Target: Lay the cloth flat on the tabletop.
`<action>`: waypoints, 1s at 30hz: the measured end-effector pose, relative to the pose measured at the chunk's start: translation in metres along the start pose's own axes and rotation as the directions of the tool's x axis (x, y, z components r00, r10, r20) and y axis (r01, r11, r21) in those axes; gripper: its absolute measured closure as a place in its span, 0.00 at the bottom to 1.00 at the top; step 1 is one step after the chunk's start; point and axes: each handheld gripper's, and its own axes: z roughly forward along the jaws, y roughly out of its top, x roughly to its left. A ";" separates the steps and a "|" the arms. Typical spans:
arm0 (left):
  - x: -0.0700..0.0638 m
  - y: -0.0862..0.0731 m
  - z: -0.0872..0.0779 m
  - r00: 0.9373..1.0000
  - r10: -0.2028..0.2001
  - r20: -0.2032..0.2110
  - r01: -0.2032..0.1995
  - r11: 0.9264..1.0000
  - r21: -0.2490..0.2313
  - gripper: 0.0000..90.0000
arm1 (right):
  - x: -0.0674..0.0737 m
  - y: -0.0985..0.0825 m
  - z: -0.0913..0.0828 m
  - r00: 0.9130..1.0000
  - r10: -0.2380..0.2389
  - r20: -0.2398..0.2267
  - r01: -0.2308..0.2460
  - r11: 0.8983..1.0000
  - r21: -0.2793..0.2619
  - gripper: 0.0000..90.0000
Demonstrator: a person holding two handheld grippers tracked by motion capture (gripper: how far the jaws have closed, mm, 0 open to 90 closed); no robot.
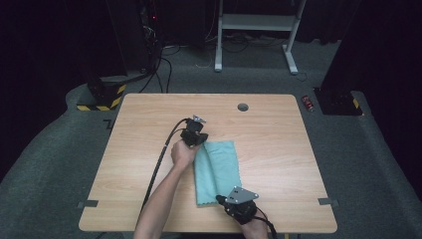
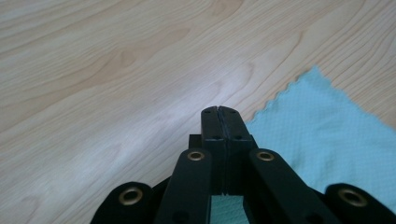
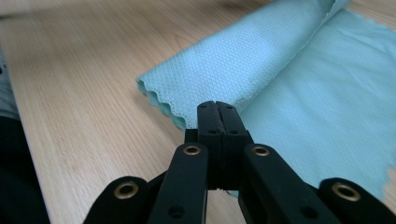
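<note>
cloth (image 1: 217, 169) lies folded on table (image 1: 268, 144), seemingly ungripped; both grippers' fingers (image 2: 219, 122) pressed together.

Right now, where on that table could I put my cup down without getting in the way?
The right side of the table is bare, from the teal cloth to the edge. So is the far strip around the round hole. The middle is crowded: the left gripper and right gripper work there.
</note>
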 end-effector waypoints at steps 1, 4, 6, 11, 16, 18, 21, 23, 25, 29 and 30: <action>-0.003 0.003 0.003 1.000 0.007 0.004 -0.007 1.000 0.005 1.00 | -0.002 -0.001 -0.001 1.000 0.005 0.002 -0.005 1.000 -0.001 1.00; -0.012 0.009 0.010 1.000 0.023 0.009 -0.023 1.000 0.017 1.00 | -0.007 -0.007 -0.006 1.000 0.024 0.007 -0.024 1.000 -0.004 1.00; -0.016 0.012 0.015 1.000 0.028 0.009 -0.028 0.999 0.017 1.00 | -0.009 -0.009 -0.008 1.000 0.029 0.009 -0.029 1.000 -0.007 1.00; -0.023 0.015 0.020 0.999 0.031 0.012 -0.031 0.999 0.014 1.00 | -0.015 -0.016 -0.015 0.998 0.052 0.021 -0.052 0.999 -0.016 1.00; -0.031 0.021 0.025 0.999 0.031 0.031 -0.031 0.999 0.008 1.00 | -0.019 -0.022 -0.021 0.998 0.060 0.037 -0.059 0.998 -0.014 1.00; -0.036 0.025 0.028 0.998 0.046 0.033 -0.046 0.999 0.011 1.00 | -0.021 -0.025 -0.023 0.997 0.063 0.041 -0.062 0.998 -0.011 1.00; -0.043 0.027 0.033 0.998 0.046 0.048 -0.047 0.999 0.007 1.00 | -0.022 -0.028 -0.026 0.996 0.070 0.049 -0.070 0.997 -0.011 1.00; -0.047 0.028 0.037 0.998 0.049 0.049 -0.049 0.999 0.007 1.00 | -0.023 -0.029 -0.030 0.996 0.071 0.054 -0.071 0.997 -0.015 1.00; -0.049 0.029 0.040 0.997 0.056 0.052 -0.057 0.998 0.013 1.00 | -0.024 -0.030 -0.032 0.995 0.074 0.063 -0.073 0.997 -0.014 1.00; -0.055 0.033 0.044 0.996 0.066 0.064 -0.066 0.998 0.002 1.00 | -0.026 -0.034 -0.035 0.994 0.083 0.074 -0.083 0.997 -0.007 1.00; -0.056 0.034 0.045 0.995 0.076 0.065 -0.077 0.997 0.005 1.00 | -0.027 -0.035 -0.036 0.994 0.082 0.075 -0.082 0.997 -0.005 1.00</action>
